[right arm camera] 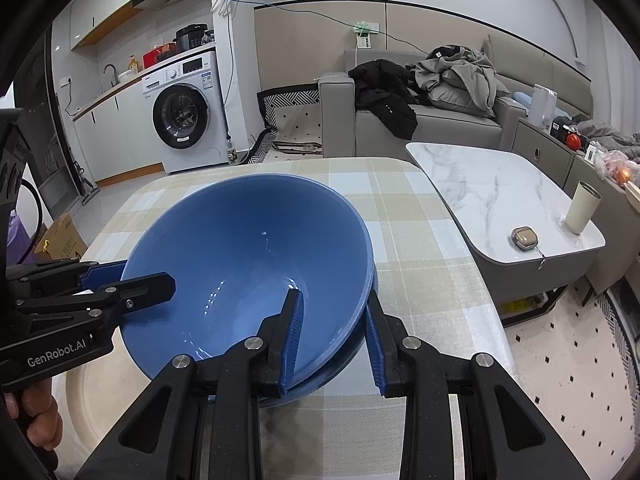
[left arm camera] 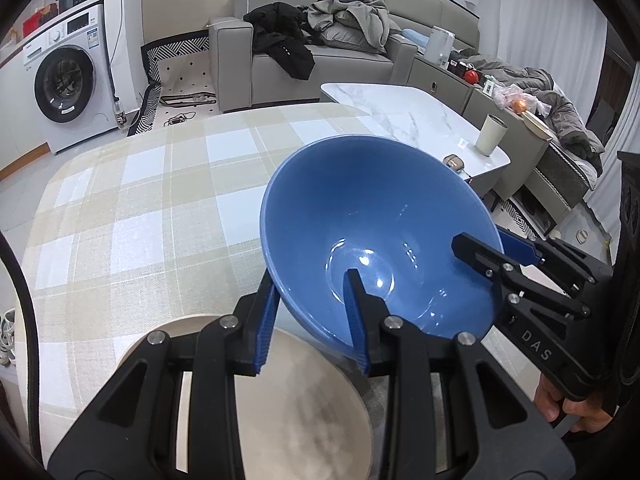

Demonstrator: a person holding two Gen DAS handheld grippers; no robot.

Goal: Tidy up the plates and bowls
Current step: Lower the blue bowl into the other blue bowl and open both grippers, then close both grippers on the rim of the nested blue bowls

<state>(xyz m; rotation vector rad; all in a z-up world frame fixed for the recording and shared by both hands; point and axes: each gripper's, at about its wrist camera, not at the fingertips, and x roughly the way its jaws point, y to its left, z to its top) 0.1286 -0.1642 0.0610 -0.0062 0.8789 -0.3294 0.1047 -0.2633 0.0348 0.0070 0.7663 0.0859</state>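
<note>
Blue bowl [left arm camera: 376, 236]: glossy glaze, deep conical shape, inside empty with bright light specks near its bottom. It is tilted, raised over the desk [left arm camera: 140, 200] with its beige-and-white check cloth.

Left tool [left arm camera: 312, 320]: fingers spread astride the near rim, one inside, one outside; wide gap, not pinching.

Right tool [right arm camera: 332, 340]: likewise astride the opposite rim, one finger inside, one outside; whether it presses the wall, cannot tell.

Beige plate [left arm camera: 304, 408] lies on the desk below the left tool. A second blue rim shows just beneath the bowl in the right wrist view.
</note>
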